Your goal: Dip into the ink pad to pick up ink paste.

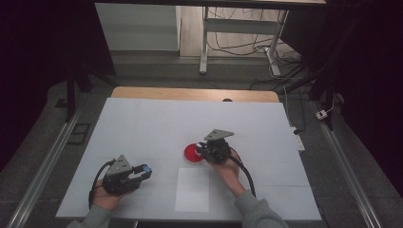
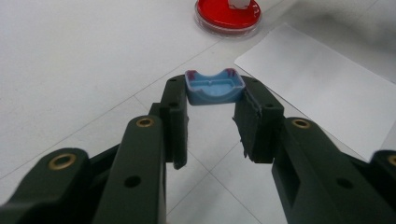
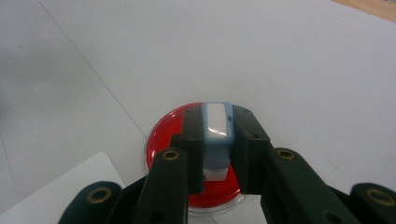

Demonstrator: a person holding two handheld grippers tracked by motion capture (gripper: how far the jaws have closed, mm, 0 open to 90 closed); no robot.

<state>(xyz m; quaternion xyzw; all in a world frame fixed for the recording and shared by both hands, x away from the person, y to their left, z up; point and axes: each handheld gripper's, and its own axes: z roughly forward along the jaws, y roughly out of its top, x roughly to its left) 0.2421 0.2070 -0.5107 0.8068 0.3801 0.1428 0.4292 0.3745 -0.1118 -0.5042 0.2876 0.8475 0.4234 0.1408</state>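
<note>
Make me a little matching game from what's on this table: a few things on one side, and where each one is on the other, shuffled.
Things:
1. blue cap
2. white and blue stamp
3. red dish
4. white sheet

Places:
A. flat on the table, nearest the person, between the two hands
B. clamped in the right gripper, over the red dish
C. on the table beneath the right gripper
D. clamped at the tips of the left gripper

Pairs: 1-D, 2-B, 3-C, 4-A
</note>
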